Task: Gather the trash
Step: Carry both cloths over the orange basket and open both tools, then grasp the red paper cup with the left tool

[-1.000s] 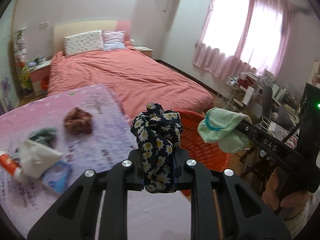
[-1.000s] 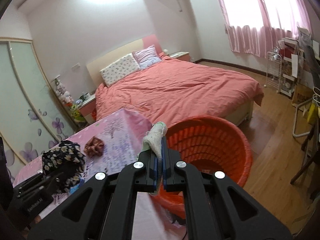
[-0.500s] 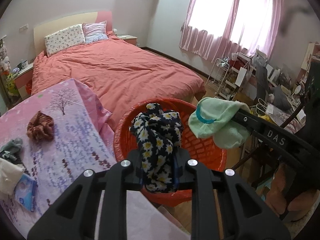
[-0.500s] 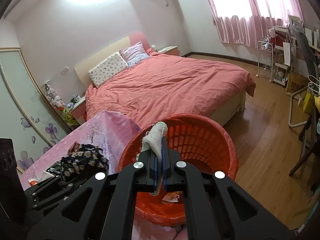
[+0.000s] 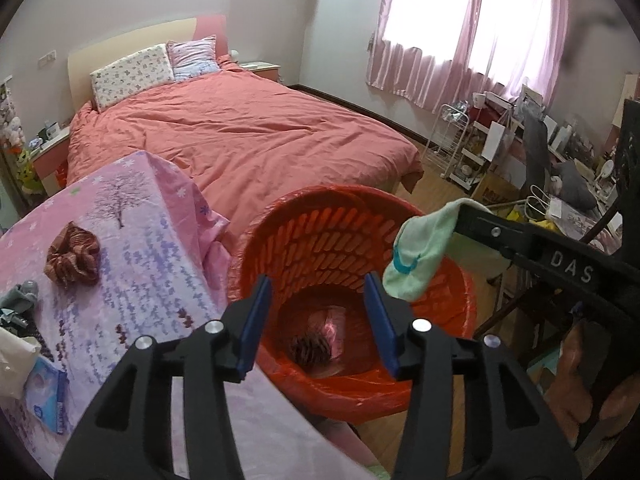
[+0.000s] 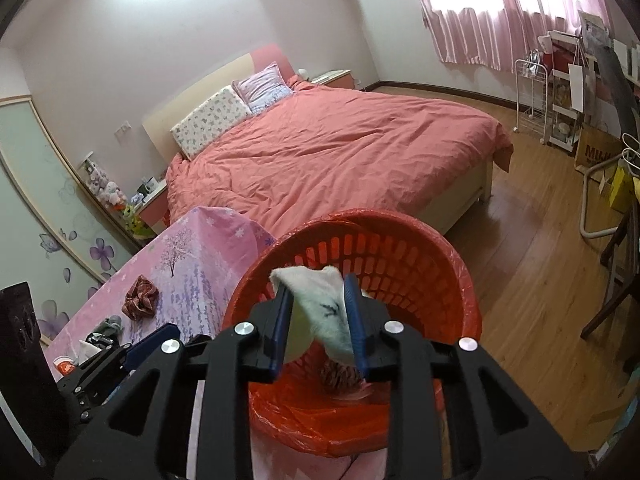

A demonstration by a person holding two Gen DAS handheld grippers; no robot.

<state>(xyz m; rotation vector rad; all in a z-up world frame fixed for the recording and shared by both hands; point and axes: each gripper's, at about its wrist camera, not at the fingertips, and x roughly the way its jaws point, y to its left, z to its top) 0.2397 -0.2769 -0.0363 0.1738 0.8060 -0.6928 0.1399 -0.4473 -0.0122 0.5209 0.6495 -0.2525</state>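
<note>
- we hold the left gripper (image 5: pixel 316 312) over the red basket (image 5: pixel 332 240); its jaws have just been opening and now stand apart with nothing between them.
- through that gap we see a dark patterned bundle (image 5: pixel 310 350) and a pink wrapper (image 5: pixel 334 318) at the bottom of the basket.
- we hold the right gripper (image 6: pixel 318 320) above the same basket (image 6: pixel 400 256), pointing down into it.
- its jaws have just been opening; the pale green sock (image 6: pixel 324 304) is between them, lying against the right blue pad, and we cannot tell if the left pad touches it.
- from the left wrist view the sock (image 5: pixel 420 252) hangs from the tip of the right gripper, over the basket's right rim.
- the basket has a red plastic liner and stands just beside the desk (image 5: pixel 152 264), which wears a pink flowered cloth.
- on the desk lie a reddish-brown scrunchie (image 5: pixel 74 254), a grey crumpled item (image 5: pixel 20 296), a white bag (image 5: pixel 16 360) and a blue packet (image 5: pixel 48 396).
- behind the basket is the bed (image 5: pixel 240 140) with a salmon cover and two pillows.
</note>
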